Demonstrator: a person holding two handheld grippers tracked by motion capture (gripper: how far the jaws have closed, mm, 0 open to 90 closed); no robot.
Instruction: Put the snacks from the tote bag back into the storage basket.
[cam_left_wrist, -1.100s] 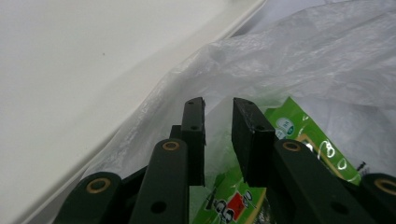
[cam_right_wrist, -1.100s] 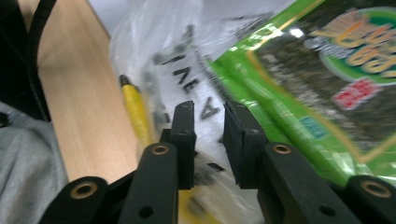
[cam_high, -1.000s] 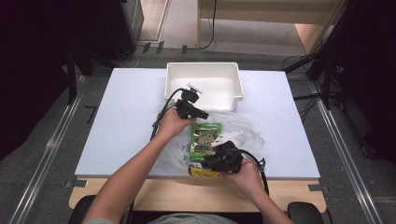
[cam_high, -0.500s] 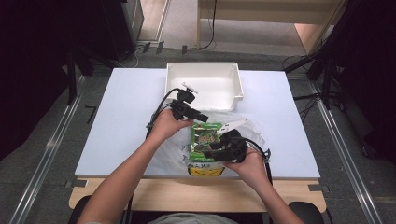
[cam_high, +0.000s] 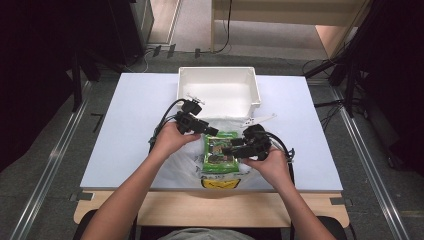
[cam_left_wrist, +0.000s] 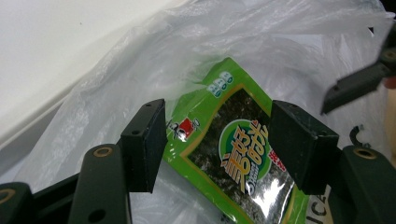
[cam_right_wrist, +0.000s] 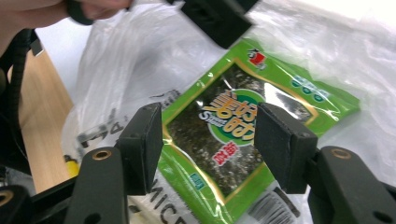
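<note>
A green seaweed packet (cam_high: 220, 153) lies flat on a clear plastic bag (cam_high: 187, 162) spread on the near middle of the white table (cam_high: 130, 125). The left gripper (cam_high: 212, 132) hangs just off the packet's far left corner, and the right gripper (cam_high: 231, 149) hangs over its right side, pointing left. Both have just been opening their jaws, which now stand wide apart with nothing pressed between them.

In the left gripper view the packet (cam_left_wrist: 238, 158) shows in the gap between the spread jaws, below them and untouched, with crumpled bag (cam_left_wrist: 140, 70) around it. In the right gripper view the packet (cam_right_wrist: 233, 135) again lies beyond the open jaws, its printed label facing up, with printed bag (cam_right_wrist: 102, 126) at its near end.

A white bin (cam_high: 252, 87) sits on the far middle of the table, beyond the bag.
</note>
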